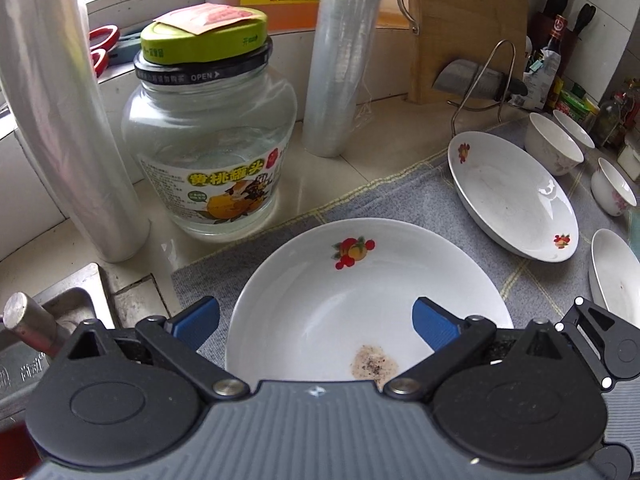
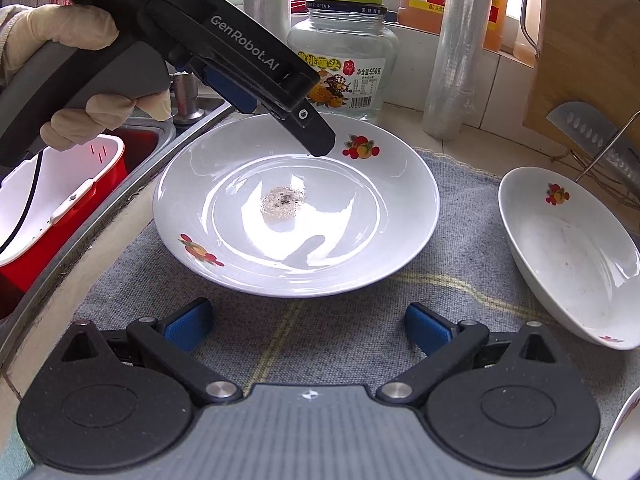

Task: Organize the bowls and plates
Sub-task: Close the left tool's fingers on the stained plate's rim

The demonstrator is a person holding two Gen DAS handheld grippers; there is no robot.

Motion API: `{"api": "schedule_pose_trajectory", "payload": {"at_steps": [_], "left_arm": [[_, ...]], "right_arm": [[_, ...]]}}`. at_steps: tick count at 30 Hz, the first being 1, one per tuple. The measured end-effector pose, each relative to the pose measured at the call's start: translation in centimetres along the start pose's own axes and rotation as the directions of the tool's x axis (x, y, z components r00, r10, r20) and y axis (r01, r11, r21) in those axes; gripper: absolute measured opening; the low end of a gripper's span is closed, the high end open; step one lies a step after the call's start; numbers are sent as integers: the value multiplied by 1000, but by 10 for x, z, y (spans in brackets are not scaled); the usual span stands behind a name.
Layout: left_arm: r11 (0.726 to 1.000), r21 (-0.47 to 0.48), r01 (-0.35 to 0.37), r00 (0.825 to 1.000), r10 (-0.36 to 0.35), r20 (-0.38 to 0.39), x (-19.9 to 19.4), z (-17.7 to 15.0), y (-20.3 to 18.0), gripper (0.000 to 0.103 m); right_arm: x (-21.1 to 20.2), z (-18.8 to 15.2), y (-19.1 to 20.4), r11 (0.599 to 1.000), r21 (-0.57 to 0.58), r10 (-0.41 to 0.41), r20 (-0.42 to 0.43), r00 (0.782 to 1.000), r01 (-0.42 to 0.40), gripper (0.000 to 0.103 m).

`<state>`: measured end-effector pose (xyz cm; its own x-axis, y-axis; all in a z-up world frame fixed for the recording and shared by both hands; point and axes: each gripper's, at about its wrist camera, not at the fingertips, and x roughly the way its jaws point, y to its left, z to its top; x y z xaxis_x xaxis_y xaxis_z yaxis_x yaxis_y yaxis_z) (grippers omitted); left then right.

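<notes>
While both jaws gape empty, the left tool hovers, seemingly untouching, over the plate; right tool nearby.

The left gripper hangs over a white fruit-print plate on the grey cloth, jaws spread wide, one blue pad above the plate, the other just off its rim. A second plate and small bowls sit beyond; a glass jar stands on the counter

Three plates, three bowls, two film rolls, one jar
</notes>
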<state>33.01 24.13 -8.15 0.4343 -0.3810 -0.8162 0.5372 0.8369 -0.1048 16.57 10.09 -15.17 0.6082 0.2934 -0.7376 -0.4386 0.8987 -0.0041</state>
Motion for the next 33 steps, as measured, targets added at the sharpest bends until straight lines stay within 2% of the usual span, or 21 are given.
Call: {"api": "schedule_pose_trajectory", "payload": {"at_steps": [7,9,16,21,33], "left_arm": [[999,32,29,999,-28,-42,8,11,7,98],[998,29,49,997,-47,-64,13,13,8,88],[996,54,66,994,-61,-92,19,17,10,85],[996,45,78,991,-73,-110,24,19,14,80],[994,49,99,988,-93,-125,26,23,18,76]], "right_arm": [[1,0,1,1000,0,-3,8,1000,3,103],[2,2,1,1000,-1,-6,9,1000,6,103],[5,6,0,1000,-27,-6,16,1000,7,103],[8,8,-2,999,-35,2,21,1000,-1,103],[11,10,0,998,-56,28,33,999,-26,103]]}}
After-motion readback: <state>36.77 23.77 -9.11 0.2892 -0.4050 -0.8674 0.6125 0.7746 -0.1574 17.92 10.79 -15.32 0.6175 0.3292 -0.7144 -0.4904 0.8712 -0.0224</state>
